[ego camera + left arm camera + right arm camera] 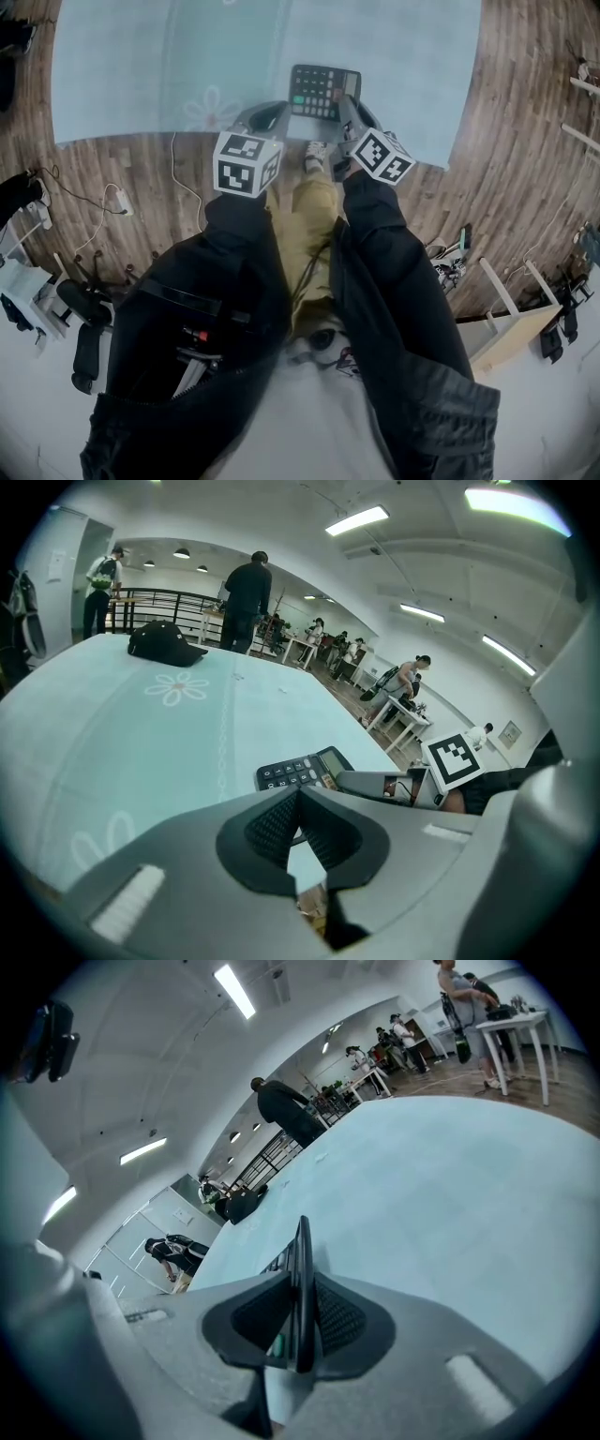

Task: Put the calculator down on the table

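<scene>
Calculator [323, 91] is low over the near edge of the table [141, 75], keys up. From my head it looks laid on the pale blue cloth or only just clear of it, but I cannot tell whether its whole underside rests there. My right gripper [349, 105] has it by the right-hand edge. Looking along its jaws, I see the case edge-on between the two ribbed pads [339, 1316], both close against it, so I judge the grip not yet let go. My left gripper [277, 113] hangs just beside it at the table edge, jaws brought together with nothing in them, taking no part. So the carrying looks as good as done. What is left, I reckon, is to settle the calculator flat, spread the right jaws enough to free it, and draw the gripper back toward me without dragging it off the edge, which lies very near
</scene>
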Demonstrator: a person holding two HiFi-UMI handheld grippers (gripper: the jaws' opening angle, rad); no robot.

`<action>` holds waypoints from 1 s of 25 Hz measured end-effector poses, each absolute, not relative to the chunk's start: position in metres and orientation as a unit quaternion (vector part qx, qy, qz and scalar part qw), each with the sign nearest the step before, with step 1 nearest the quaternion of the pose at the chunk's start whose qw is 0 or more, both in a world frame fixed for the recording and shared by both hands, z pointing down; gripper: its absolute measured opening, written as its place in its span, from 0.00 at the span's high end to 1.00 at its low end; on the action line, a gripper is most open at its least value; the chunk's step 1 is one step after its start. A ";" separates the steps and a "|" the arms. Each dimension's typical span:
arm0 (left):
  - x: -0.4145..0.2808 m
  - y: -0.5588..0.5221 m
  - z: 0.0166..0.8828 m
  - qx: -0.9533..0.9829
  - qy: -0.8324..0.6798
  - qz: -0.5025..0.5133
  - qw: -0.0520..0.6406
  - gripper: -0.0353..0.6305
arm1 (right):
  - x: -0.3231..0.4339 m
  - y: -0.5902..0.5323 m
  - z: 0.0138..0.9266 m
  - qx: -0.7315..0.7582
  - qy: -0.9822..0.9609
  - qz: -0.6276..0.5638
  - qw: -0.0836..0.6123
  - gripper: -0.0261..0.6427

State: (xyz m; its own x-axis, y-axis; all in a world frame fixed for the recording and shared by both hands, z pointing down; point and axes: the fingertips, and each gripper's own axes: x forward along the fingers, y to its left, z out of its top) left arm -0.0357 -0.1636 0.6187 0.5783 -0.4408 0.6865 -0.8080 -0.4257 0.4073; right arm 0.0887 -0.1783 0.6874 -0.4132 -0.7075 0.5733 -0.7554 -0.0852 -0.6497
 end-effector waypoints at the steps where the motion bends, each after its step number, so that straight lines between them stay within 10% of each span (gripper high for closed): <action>1: -0.035 -0.163 0.619 0.808 -0.385 0.248 0.371 0.95 | 0.090 -0.177 0.690 0.541 -0.674 0.501 0.028 0.86; 15: -0.026 -0.173 0.583 0.825 -0.383 0.227 0.349 0.95 | 0.125 -0.180 0.658 0.584 -0.653 0.481 0.011 0.81; 25: -0.014 -0.207 0.461 0.866 -0.406 0.133 0.261 0.95 | 0.116 -0.213 0.481 0.579 -0.740 0.335 -0.069 0.97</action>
State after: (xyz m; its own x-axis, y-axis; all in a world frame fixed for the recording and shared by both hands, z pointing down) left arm -0.0145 -0.2070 0.4605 0.6351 -0.6337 0.4417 -0.7723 -0.5339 0.3443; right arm 0.1165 -0.2128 0.4813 -0.3205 -0.9032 0.2855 -0.8112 0.1060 -0.5751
